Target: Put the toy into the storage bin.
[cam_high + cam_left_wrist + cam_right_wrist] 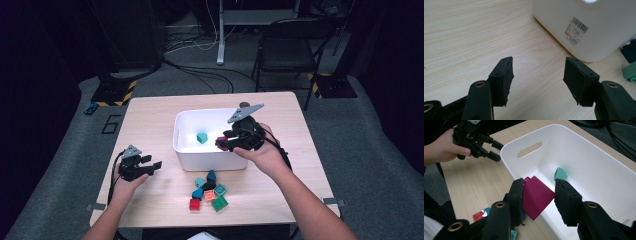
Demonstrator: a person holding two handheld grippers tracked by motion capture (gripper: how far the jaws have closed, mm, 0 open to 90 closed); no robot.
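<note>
A magenta block [536, 197] tilts between the jaws of my right gripper [539, 182], which is shut on it just over the near rim of the white bin [579, 150]. In the high view that gripper [224, 140] holds the block [220, 143] at the bin's [182, 150] front right. One teal block [201, 137] lies on the bin floor, also seen as a teal block [560, 173] beyond the jaws. My left gripper [153, 161] rests on the table left of the bin, open with nothing between its jaws [537, 67].
Several loose blocks [207, 192], red, green, teal and dark blue, lie in a pile on the wooden table [150, 120] in front of the bin. A dark blue block [630, 50] and a green one [630, 71] sit beside the bin's labelled wall [594, 30]. A chair [287, 50] stands beyond the table.
</note>
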